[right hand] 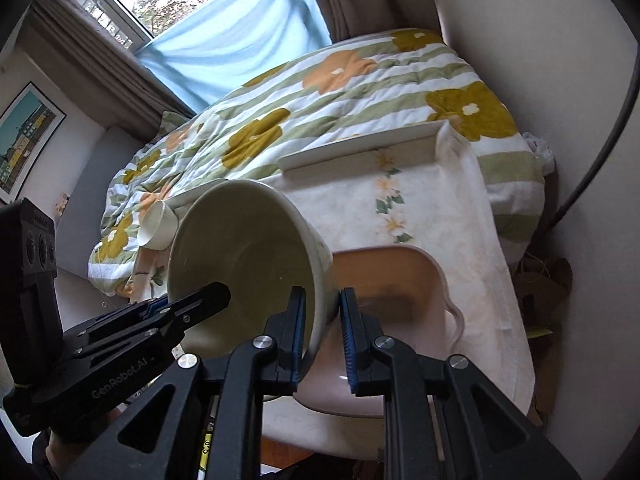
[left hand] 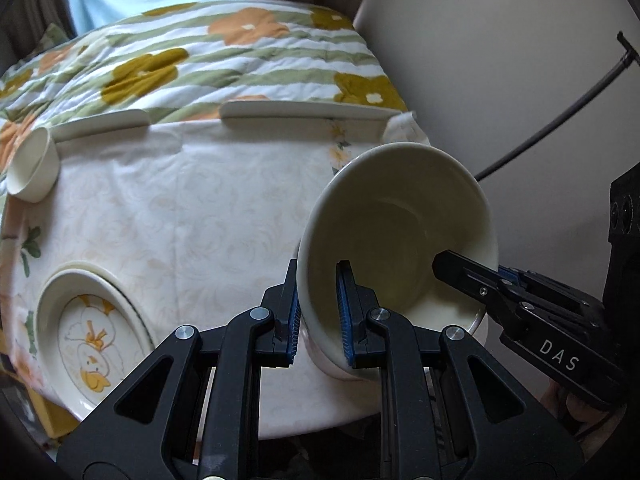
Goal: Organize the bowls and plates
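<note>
Both grippers clamp one cream bowl (left hand: 396, 232), held tilted above the worktop (left hand: 180, 216): the left gripper (left hand: 318, 316) pinches its left rim, and the right gripper (right hand: 322, 332), marked "DAS" on one side, pinches the opposite rim. "GenRobot.AI" is printed on the left gripper's side. A duck-printed plate (left hand: 90, 340) lies on the worktop

The left gripper (left hand: 318, 318) is clamping the rim of a tilted cream ceramic bowl (left hand: 400, 216), while the right gripper (left hand: 460, 276) is gripping its opposite rim; a duck-patterned plate (left hand: 90, 344) is lying on the cloth-covered bench (left hand: 200, 208).
</note>
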`<state>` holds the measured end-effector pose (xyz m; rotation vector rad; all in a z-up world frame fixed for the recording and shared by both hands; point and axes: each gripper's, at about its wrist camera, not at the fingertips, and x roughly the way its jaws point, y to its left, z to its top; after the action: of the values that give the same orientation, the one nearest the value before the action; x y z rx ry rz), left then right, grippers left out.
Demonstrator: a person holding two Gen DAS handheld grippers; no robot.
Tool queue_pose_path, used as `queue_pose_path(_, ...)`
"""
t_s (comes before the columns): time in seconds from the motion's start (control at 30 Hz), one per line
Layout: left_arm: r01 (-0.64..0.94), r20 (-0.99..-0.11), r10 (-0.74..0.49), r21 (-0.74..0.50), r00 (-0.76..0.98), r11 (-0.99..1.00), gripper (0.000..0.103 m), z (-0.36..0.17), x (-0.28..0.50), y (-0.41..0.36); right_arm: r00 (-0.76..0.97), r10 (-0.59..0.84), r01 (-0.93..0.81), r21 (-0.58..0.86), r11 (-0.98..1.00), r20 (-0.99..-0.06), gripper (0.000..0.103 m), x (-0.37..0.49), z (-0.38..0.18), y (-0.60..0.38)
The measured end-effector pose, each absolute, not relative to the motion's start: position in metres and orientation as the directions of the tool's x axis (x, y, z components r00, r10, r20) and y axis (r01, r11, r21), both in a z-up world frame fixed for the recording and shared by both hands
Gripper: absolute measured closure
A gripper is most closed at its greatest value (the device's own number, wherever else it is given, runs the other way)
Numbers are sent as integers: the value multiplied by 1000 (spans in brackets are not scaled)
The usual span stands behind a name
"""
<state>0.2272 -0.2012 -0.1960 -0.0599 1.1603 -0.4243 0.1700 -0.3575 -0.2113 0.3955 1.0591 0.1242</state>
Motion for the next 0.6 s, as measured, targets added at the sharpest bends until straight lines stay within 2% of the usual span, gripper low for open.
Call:
queue_pose_path(0.3,423,-938,-294,-194,185,885,89,-247,238,-243,422,257,242,382,892,-869,87,166,-260,-381)
queue_pose_path(0.6,516,-959,-213,-88,188,852,89,-268,237,-261,370,231,293,349,890,-900,87,167,-287,-382)
